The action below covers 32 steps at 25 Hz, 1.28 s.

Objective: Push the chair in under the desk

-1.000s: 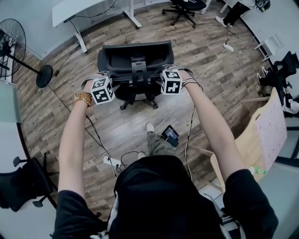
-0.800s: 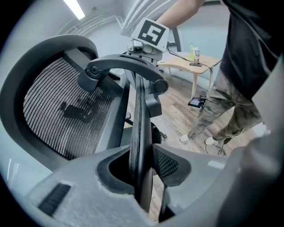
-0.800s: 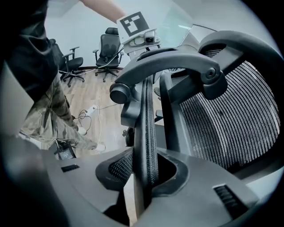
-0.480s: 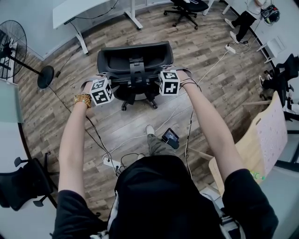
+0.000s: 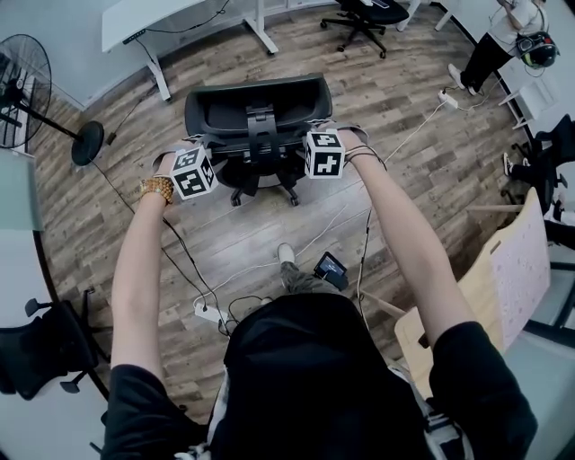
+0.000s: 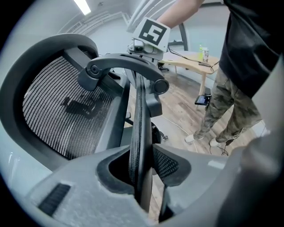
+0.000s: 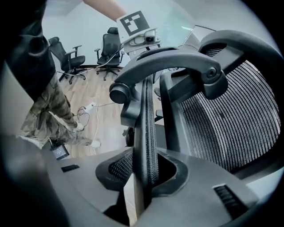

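As chair (image 5: pixel 235 106) stands short of desk (image 5: pixel 151 16), left gripper (image 6: pixel 141 170), right gripper (image 7: pixel 145 174) gripping backrest rim (image 6: pixel 138 128)

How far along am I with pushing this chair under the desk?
Done: the left gripper and right gripper are each clamped on a side edge of the chair back. In hand: the chair stands on open floor, short of the desk. Left: roll it forward until the seat is under the desktop.
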Tool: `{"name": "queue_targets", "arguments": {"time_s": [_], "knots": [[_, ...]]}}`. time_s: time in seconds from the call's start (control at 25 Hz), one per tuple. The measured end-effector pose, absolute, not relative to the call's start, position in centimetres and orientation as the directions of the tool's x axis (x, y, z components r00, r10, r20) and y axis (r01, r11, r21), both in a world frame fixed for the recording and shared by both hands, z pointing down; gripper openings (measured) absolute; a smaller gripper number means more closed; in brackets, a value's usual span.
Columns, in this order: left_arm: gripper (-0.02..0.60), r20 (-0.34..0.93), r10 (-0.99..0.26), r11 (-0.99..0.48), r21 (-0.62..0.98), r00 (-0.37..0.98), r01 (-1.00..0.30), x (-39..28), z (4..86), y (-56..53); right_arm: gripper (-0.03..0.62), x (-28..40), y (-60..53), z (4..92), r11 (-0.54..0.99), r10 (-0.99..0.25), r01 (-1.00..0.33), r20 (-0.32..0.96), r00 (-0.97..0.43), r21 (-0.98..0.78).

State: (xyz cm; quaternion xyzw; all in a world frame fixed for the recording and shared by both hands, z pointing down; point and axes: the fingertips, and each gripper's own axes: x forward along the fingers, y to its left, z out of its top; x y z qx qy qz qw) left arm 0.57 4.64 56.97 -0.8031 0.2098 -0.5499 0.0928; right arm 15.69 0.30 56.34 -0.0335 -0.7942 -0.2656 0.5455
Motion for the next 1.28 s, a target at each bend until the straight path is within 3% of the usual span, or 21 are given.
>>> {"name": "queue_targets", "arguments": {"time_s": [0.56,1.28], "knots": [[0.133,0.848,-0.448,-0.883,-0.371,0.284,-0.288,-1.3,56.4,-2.4,0.100,13.6,-7.5,55.8,0.834,-0.226,0.387,0.883,-0.411,0.393],[0.135,0.851,-0.458,-0.871,-0.373,0.257,-0.320,-1.8,57.4,-4.0,0.097,12.6,-9.3,56.3,0.808,-0.227,0.416,0.873,-0.432,0.416]]}}
